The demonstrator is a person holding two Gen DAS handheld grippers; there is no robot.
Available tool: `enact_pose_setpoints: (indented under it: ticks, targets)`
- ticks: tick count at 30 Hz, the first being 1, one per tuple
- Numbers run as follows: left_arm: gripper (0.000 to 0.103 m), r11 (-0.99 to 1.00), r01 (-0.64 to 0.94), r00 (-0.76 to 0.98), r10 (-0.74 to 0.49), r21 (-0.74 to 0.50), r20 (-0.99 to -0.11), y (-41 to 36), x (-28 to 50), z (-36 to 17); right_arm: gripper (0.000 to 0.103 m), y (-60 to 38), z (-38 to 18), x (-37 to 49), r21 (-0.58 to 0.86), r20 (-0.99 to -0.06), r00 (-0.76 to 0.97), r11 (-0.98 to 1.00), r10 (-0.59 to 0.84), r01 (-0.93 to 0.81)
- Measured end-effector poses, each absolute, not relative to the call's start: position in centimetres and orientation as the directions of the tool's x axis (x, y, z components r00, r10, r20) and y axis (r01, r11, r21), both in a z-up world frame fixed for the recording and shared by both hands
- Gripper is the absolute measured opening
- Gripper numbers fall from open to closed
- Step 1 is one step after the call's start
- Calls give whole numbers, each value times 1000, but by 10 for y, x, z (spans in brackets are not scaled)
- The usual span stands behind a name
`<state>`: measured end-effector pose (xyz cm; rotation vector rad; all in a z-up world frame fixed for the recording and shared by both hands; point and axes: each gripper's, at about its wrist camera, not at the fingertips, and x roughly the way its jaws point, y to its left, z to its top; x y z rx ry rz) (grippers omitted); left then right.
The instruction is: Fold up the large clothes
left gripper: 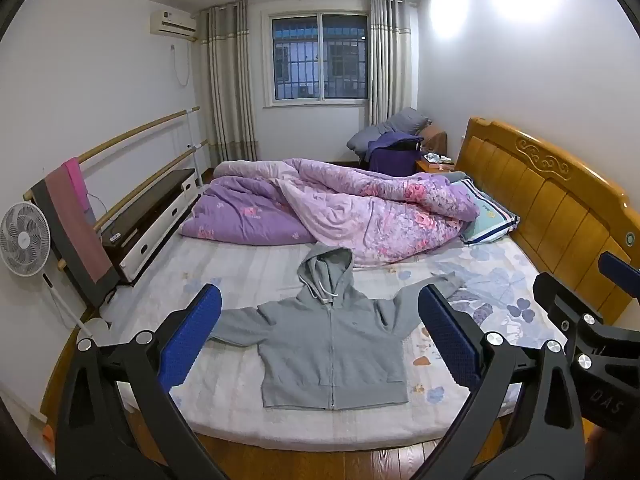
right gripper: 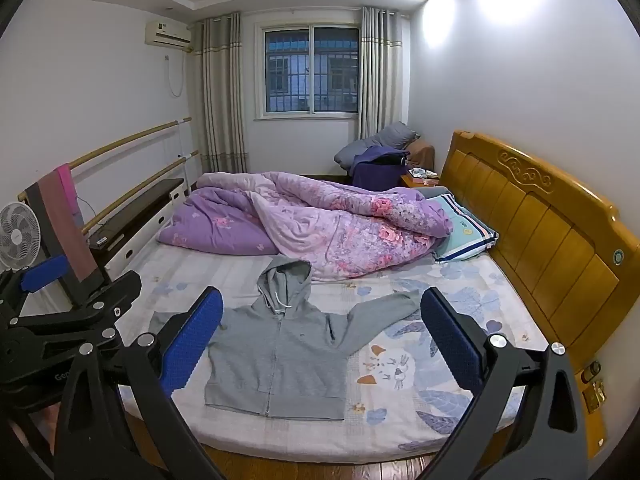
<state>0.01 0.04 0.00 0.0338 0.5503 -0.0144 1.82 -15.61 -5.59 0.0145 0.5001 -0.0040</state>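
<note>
A grey zip-up hoodie [left gripper: 332,344] lies flat and face up on the bed sheet [left gripper: 248,272], near the foot-side edge of the mattress, zipper closed, hood [left gripper: 326,264] pointing toward the bedding and both sleeves spread out to the sides; its hem runs almost parallel to the mattress edge, just short of it. Bare sheet shows on both sides of the body and beyond each cuff, more of it toward the wooden headboard [left gripper: 560,204]. Just past the hood, a crumpled purple floral quilt [left gripper: 360,208] fills the far half of the bed, its lower fold close to the hood but apart from it, with a striped pillow [left gripper: 488,216] tucked against the headboard. A strip of wooden floor [left gripper: 320,456] shows below the mattress edge. The left gripper [left gripper: 320,344] hangs above that edge, blue pads spread wide, empty and touching nothing; the hoodie's body shows in the gap between them. The right gripper [right gripper: 322,344] is likewise spread wide, empty and clear of the fabric, beside the other one. Its black body, seen from the left wrist view, carries letters that read like "DAS"; the left one's body, seen from the right wrist view, shows a partial "Ge". Along the far side stand a white fan [left gripper: 24,240], a low cabinet [left gripper: 152,220] and wall rails [left gripper: 132,136] with cloth draped over them.
</note>
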Motion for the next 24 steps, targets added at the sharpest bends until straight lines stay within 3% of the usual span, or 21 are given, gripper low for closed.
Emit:
enact_pose_setpoints:
  ticks: [24]
  targets:
    - [98,999,21,851,-3,29,-526,0,2,-1,96,-155,-58,20,17,-474,881,1000,3,5]
